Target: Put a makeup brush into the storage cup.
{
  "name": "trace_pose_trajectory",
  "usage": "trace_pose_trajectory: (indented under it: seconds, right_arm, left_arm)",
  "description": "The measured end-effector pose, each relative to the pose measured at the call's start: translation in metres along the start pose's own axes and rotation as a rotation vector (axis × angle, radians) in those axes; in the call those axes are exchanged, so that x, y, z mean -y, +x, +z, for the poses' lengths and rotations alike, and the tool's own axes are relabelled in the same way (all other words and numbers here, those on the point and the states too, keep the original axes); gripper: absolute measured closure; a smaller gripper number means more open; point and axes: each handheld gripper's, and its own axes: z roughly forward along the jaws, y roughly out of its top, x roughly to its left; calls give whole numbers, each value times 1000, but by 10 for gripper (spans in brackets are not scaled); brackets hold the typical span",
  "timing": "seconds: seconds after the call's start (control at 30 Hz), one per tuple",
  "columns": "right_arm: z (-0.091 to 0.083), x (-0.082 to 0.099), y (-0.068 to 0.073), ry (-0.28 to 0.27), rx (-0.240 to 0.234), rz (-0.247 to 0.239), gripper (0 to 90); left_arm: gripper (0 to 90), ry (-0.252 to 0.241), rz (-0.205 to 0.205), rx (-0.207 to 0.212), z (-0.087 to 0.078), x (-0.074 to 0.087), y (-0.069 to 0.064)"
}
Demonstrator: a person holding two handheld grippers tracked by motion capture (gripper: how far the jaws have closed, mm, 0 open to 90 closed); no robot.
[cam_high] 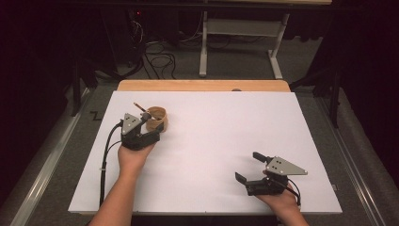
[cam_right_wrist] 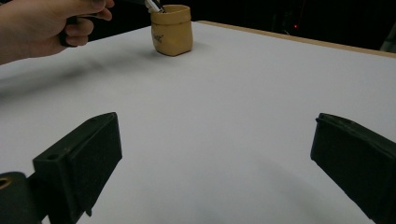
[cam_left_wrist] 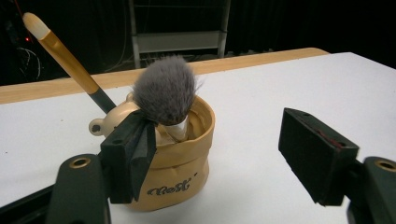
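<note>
A: High view first: the white table (cam_high: 211,155) is the biggest thing, and the tan pouch (cam_high: 156,118) stands upright on its far left part. Where are the grippers?

B: The left gripper (cam_high: 147,123) is just at the pouch, on its near side. The right gripper (cam_high: 248,167) rests near the front right, well apart from the pouch, its jaws wide with nothing between them.

A: And the left gripper, does it hold something?

B: In the left gripper view its jaws stand apart. One jaw is against the rim of the pouch (cam_left_wrist: 175,158), the other is off to the side with bare table before it. I think it grips nothing, but the near jaw hides part of the rim.

A: What is inside the pouch?

B: A grey fluffy brush (cam_left_wrist: 165,91) stands in it, head up, and a thinner brush with a golden handle (cam_left_wrist: 70,60) leans out to the side.
</note>
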Motion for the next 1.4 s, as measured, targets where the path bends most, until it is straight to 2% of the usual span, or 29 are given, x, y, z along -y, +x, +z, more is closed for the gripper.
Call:
trace_pose_trajectory:
  seconds: [0.33, 0.73, 0.9, 1.07, 1.4]
  right_arm:
    - [-1, 0, -1, 1, 3, -2, 26]
    - [-4, 0, -4, -10, 18, 1, 23]
    - [-6, -1, -6, -12, 25, 4, 21]
    - [-9, -2, -8, -20, 35, 7, 19]
    - [-16, -5, -12, -36, 61, 7, 9]
  left_arm:
    - [204, 9, -17, 2, -13, 5, 0]
    - [105, 36, -26, 42, -35, 10, -2]
    - [81, 42, -21, 50, -44, 11, -6]
    - [58, 82, 2, 52, -53, 15, -10]
    - [8, 85, 2, 100, -71, 28, -27]
